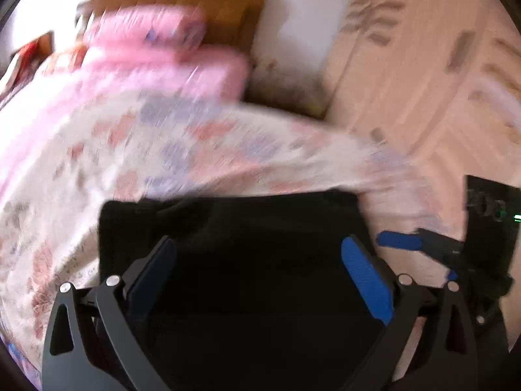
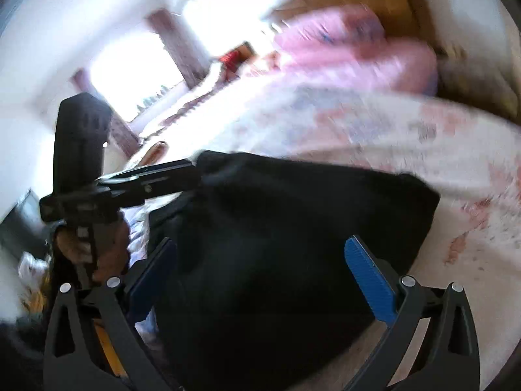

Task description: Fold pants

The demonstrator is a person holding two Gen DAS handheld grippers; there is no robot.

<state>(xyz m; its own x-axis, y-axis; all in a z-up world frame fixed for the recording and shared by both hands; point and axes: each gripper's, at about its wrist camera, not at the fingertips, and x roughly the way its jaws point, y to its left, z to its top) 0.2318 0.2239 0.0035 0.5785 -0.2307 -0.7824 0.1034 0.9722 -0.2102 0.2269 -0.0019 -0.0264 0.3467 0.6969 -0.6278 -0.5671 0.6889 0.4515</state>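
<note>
Both the left gripper [image 1: 259, 254] and right gripper [image 2: 260, 254] gape wide over black pants [image 2: 293, 228] on the bed's [image 1: 81, 169] near edge; next, grasp an edge

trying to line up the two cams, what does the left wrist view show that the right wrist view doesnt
Only the left wrist view shows the wooden floor beside the bed and the right gripper seen from the side.

Only the right wrist view shows a bright window and the left gripper, seen side-on at the pants' edge, with the person's hand on its handle.

Both show the black pants on the floral bedspread, pink pillows, a wooden headboard, and open blue-padded fingers.
</note>
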